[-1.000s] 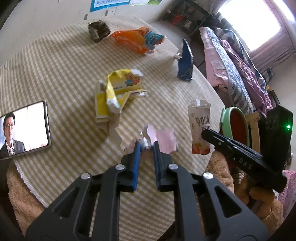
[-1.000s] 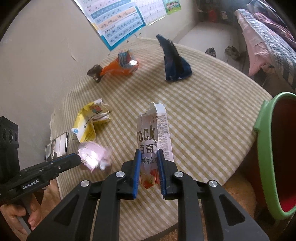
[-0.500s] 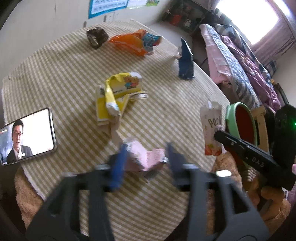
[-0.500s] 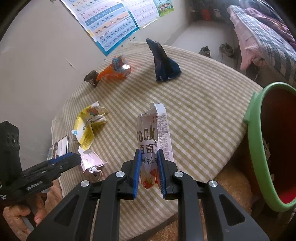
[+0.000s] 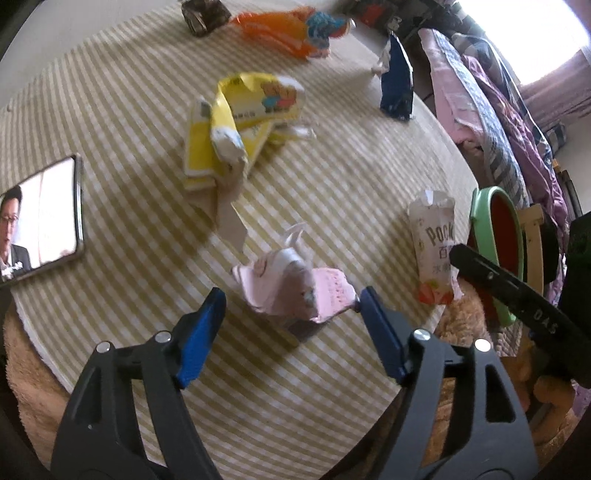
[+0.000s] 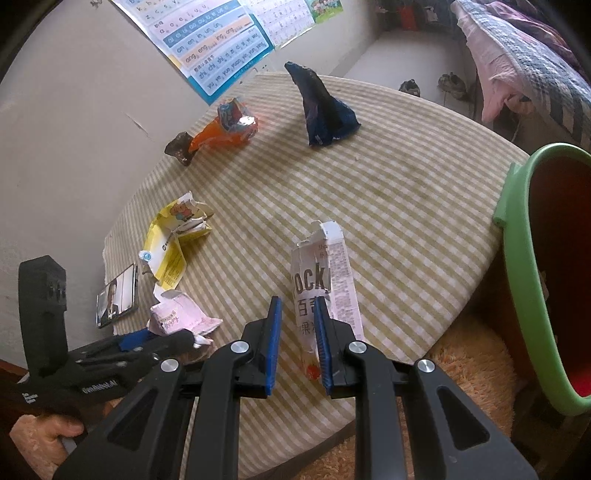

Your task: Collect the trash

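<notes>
A crumpled pink wrapper [image 5: 291, 284] lies on the striped round table [image 5: 129, 110], between the jaws of my left gripper [image 5: 291, 299]. Those jaws are opening and the pads stand off it, though the right pad is close to its edge. The right wrist view shows the same pink wrapper [image 6: 181, 317] at the left gripper's tips. My right gripper [image 6: 298, 301] is shut on a torn white Pocky box [image 6: 325, 273], held upright above the table's near edge. A green bin with a red inside [image 6: 517, 258] stands just right of the table.
On the table lie a yellow wrapper [image 5: 229, 129], an orange bag [image 5: 288, 29], a dark blue bag [image 5: 397, 85], a small dark wrapper [image 5: 201, 14] and a lit phone [image 5: 40, 218]. A bed [image 5: 498, 110] lies beyond the bin. A wall with posters [image 6: 221, 37] backs the table.
The left gripper went from shut on the pink wrapper to wide open and sank toward the table; the wrapper now rests on the cloth. The right gripper keeps the box, barely moved.
</notes>
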Available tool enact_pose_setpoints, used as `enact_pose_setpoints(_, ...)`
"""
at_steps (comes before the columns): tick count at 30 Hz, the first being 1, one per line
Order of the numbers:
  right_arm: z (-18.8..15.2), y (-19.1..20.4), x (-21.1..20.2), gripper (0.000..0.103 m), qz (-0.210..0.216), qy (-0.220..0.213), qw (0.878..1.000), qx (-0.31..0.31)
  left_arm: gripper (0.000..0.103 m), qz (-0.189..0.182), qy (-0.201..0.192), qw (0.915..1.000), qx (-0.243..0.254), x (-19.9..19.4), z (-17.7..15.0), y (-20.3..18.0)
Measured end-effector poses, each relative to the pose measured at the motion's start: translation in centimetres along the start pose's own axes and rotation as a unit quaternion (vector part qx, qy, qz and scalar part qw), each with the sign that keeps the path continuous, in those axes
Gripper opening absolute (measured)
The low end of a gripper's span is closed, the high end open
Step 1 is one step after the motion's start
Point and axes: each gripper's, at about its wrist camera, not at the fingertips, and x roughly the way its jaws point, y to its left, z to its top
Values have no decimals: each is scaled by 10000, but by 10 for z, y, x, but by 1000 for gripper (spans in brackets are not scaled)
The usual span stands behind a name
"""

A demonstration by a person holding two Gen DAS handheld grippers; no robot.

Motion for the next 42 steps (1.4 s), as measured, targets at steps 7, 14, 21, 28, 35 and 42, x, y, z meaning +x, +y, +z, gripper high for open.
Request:
enact_pose_setpoints(7,0,-1,2,18,-34,4,10000,25,67,-80,-44,9999,49,2,0,-4)
enact_pose_setpoints(14,0,-9,0,47,-300,-184,9993,148,67,32,-154,9993,332,7,8,-21)
enact_pose_setpoints(21,-2,-20,16,51,-252,115,9992,304,48,84,-12,9984,555,17,5,-32)
enact_pose_setpoints(28,-4,-8,30,34,-207,317,9993,-3,30,51,2,9986,535,15,2,-29)
enact_pose_setpoints(35,2,-7,2,33,-247,-166,9996,25,29,58,-383,9974,605,-8,6,-33)
enact_pose_setpoints(42,6,-14,-31,33,-311,-601,9977,63,29,26,-765,9936,826,-30,12,-52)
